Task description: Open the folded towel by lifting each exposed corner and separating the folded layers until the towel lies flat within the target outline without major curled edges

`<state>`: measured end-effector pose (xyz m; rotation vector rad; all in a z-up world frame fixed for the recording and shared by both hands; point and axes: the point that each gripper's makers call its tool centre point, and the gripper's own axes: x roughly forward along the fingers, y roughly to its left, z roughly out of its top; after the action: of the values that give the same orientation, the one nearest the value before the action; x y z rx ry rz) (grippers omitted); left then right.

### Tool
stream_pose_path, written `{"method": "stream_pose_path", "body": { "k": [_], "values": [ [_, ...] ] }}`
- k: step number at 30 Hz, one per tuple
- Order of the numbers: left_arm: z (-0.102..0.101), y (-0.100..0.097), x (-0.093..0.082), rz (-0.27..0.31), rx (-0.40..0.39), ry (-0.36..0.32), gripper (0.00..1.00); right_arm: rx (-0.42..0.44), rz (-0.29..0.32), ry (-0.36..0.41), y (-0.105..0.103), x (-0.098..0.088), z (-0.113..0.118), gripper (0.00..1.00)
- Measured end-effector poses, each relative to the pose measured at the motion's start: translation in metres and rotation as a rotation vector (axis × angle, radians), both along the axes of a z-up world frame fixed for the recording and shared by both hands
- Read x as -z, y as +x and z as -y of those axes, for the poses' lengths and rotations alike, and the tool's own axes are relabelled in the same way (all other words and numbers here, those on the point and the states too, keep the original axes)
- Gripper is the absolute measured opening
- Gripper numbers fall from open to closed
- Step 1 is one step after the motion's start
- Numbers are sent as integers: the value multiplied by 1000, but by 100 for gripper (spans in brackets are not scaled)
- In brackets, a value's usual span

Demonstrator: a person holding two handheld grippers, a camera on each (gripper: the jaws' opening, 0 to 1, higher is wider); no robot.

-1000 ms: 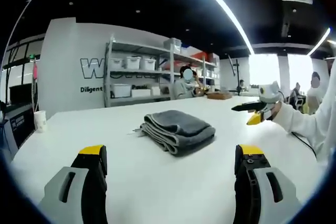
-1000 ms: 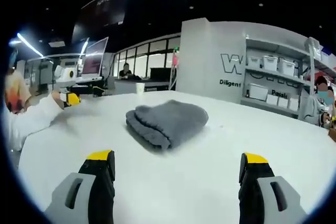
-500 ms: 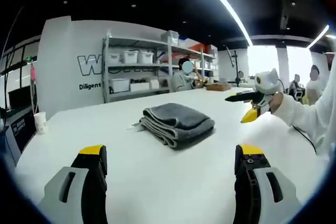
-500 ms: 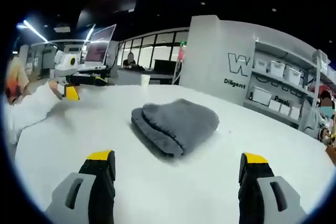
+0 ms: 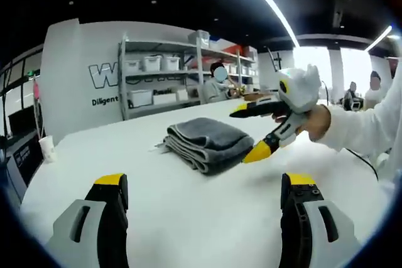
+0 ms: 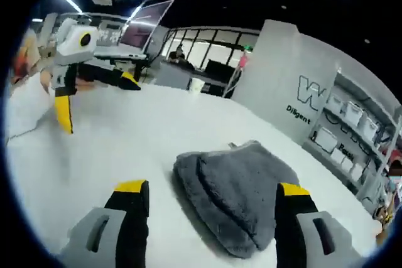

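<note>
Towel (image 6: 242, 196): folded, on counter (image 5: 188, 205). Right tongs (image 6: 207, 192) spread, empty, right over it, nearer. Left tongs (image 5: 204, 183) spread, empty, apart; long axis unclear.

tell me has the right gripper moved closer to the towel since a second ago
Yes. In the left gripper view the right gripper now reaches the grey towel's near edge on the white table, having come in from well to its right. Its fingers are open.

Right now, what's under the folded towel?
The gray towel lies folded on the white table, with a small tag poking out at its edge. Any target outline beneath it is covered.
</note>
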<state>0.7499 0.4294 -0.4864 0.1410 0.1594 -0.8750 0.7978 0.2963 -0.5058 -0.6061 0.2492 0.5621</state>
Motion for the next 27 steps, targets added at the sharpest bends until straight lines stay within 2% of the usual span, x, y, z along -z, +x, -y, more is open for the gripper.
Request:
{"method": "stream_pose_path", "body": {
  "k": [5, 12, 16, 17, 19, 21, 24, 27],
  "values": [
    [-1, 1, 1, -8, -2, -12, 100, -36, 87, -115, 15, 2, -20, 58],
    [-2, 2, -1, -11, -8, -29, 100, -49, 78, -178, 22, 17, -29, 47],
    [-3, 3, -2, -11, -12, -33, 100, -84, 89, -235, 22, 26, -32, 31],
    [-4, 3, -2, -11, -14, -36, 100, -116, 102, -280, 21, 28, -34, 25],
    [-4, 4, -2, -13, -16, -37, 100, -129, 114, -323, 21, 31, -33, 22],
    [-4, 5, -2, -13, -19, -39, 100, -126, 125, -325, 21, 33, -33, 18],
    [-6, 6, -2, -15, -23, -43, 100, -115, 158, -332, 23, 27, -28, 6],
    [-7, 7, -1, -20, -30, -49, 100, -90, 163, -245, 26, 16, -23, 3]
  ]
}}
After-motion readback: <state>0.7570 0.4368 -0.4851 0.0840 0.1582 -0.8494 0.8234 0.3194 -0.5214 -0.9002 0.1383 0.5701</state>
